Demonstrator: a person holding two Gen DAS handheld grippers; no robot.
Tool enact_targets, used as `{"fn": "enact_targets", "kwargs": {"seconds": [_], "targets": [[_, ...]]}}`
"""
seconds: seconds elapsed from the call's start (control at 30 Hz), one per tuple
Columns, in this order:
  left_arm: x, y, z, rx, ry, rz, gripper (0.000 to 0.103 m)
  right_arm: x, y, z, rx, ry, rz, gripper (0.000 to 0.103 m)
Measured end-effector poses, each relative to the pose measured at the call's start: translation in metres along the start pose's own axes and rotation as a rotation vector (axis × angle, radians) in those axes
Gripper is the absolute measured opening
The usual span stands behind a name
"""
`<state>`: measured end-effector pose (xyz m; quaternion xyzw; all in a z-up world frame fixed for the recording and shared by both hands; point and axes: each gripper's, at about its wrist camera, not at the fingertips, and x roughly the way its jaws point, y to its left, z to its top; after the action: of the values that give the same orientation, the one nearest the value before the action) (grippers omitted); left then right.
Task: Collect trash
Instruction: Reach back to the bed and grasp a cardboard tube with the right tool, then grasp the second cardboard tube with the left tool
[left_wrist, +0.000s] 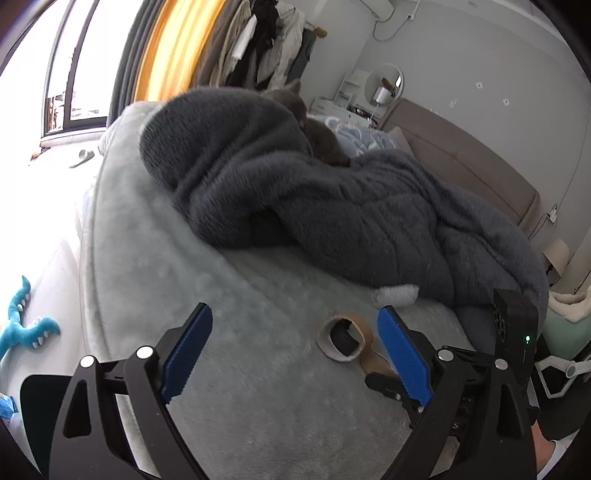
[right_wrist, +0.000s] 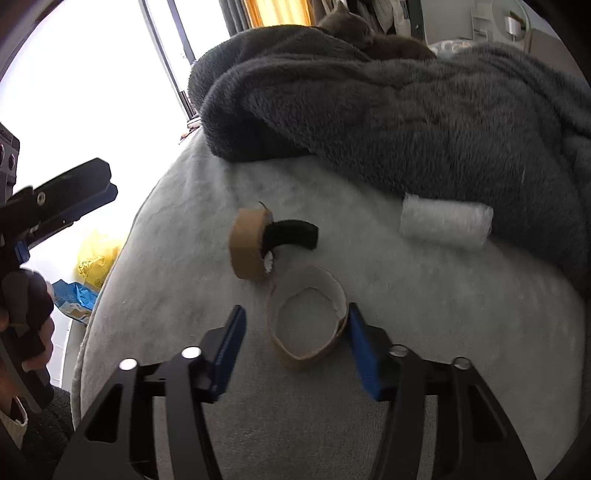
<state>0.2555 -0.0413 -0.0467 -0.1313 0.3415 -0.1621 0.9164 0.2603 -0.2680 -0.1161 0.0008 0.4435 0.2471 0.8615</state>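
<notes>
1. Pale grey plush bedcover (right_wrist: 424, 332) carries a flattened cardboard ring (right_wrist: 308, 325), opening upward, long axis slanting from upper right down to lower left.
2. Right tool (right_wrist: 295, 354) straddles it, jaws apart; right pad touches the rim.
3. Just beyond, a tape roll (right_wrist: 247, 245) stands on edge.
4. Left tool (left_wrist: 295, 354) is open, empty.

A home bedroom: a bed (left_wrist: 258, 295) with a rumpled grey blanket (left_wrist: 332, 206) fills the middle, a padded headboard (left_wrist: 461, 162) at two o'clock, hanging clothes (left_wrist: 266, 40) at twelve, a window (left_wrist: 70, 66) at ten.
</notes>
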Motion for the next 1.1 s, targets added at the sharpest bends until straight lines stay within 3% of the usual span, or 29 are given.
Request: {"fn": "enact_targets", "kwargs": {"seconds": [0.07,0.17,0.43,0.63,0.83,1.1], "targets": [[0.008,-0.004,-0.004,-0.002,0.024,-0.009,0.093,0.002,-0.005,-0.001,0.01,-0.004,0.007,0.041],[0.02,-0.01,-0.009,-0.005,0.058,-0.026,0.092,0.0,-0.013,-0.002,0.031,-0.012,0.041,0.039],[0.044,-0.023,-0.017,-0.026,0.103,-0.063,0.088,-0.027,-0.025,-0.004,0.023,-0.067,0.033,0.039],[0.065,-0.022,-0.024,-0.099,0.139,-0.101,0.082,-0.044,-0.039,-0.008,0.046,-0.098,0.038,0.039],[0.082,-0.02,-0.029,-0.136,0.159,-0.097,0.076,-0.052,-0.048,-0.012,0.052,-0.107,0.04,0.039],[0.096,-0.029,-0.032,-0.095,0.158,-0.068,0.073,-0.058,-0.059,-0.016,0.059,-0.111,0.035,0.039]]}}
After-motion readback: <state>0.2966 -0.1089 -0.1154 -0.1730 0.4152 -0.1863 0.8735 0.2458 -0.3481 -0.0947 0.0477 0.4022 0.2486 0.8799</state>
